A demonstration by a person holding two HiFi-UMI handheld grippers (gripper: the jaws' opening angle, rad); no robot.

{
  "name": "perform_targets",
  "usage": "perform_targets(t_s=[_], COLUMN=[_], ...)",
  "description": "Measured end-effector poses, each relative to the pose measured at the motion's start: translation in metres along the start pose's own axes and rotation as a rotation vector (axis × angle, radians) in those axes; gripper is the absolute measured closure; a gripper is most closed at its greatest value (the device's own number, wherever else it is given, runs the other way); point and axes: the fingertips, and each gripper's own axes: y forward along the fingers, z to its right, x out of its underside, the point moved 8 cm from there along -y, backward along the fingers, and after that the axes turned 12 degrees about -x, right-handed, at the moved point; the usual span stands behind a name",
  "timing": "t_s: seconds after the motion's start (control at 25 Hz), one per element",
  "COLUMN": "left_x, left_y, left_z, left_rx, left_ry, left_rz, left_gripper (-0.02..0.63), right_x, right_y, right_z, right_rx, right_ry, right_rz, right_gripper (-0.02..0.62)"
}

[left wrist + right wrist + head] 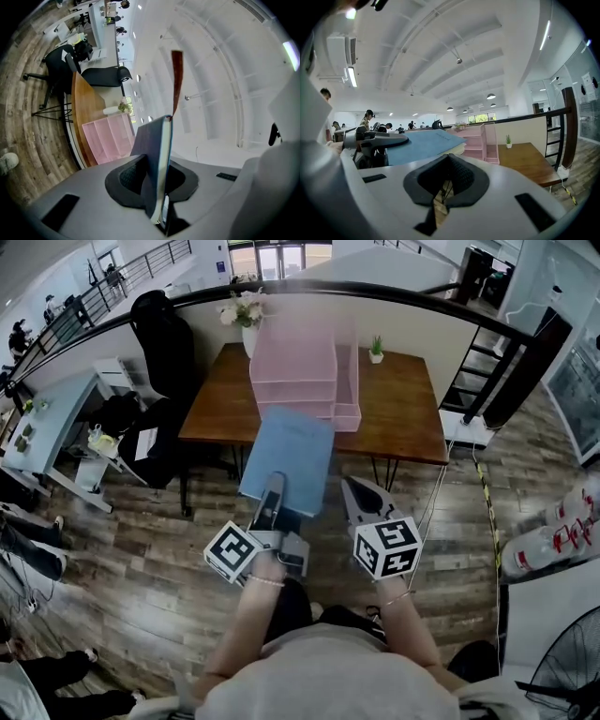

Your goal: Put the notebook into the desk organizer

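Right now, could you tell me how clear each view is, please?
Head view: railing bowed by the wide lens, pink desk organizer hazy. Left gripper view: heavy fisheye, washed-out ceiling behind the notebook. Right gripper view: dark vignette, wooden table sharp.

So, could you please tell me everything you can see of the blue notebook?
The notebook is closed, with a light-blue cover, pale page edges and a dark red ribbon poking out of its far end. The left gripper clamps its near edge; nothing else touches it. It is held in the air, roughly flat, far end pointing at the pink desk organizer on the wooden table, not yet in it.
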Motion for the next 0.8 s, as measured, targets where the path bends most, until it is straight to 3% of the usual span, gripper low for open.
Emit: perform_targets(t_s=[0.32,0.6,0.8], left_x=[-0.031,-0.077,-0.093], left_y=[0.059,0.120,0.157], left_z=[-0.012,-0.004,-0.013], left_rx=[-0.004,0.064,0.070], left_ry=[-0.017,-0.017,-0.016], left_rz=[0.001,0.005,-0.033], left_gripper=[0.535,0.535,0.535], right_x=[-0.015,-0.042,-0.053], right_y=[0.046,0.098,0.128], right_z=[0.038,0.065,0.080], right_rx=[0.032,0.056,0.081], right_ry=[-0.015,-0.036,-0.042], right_rz=[0.003,0.033,0.051], right_gripper=[0.586,0.586,0.586])
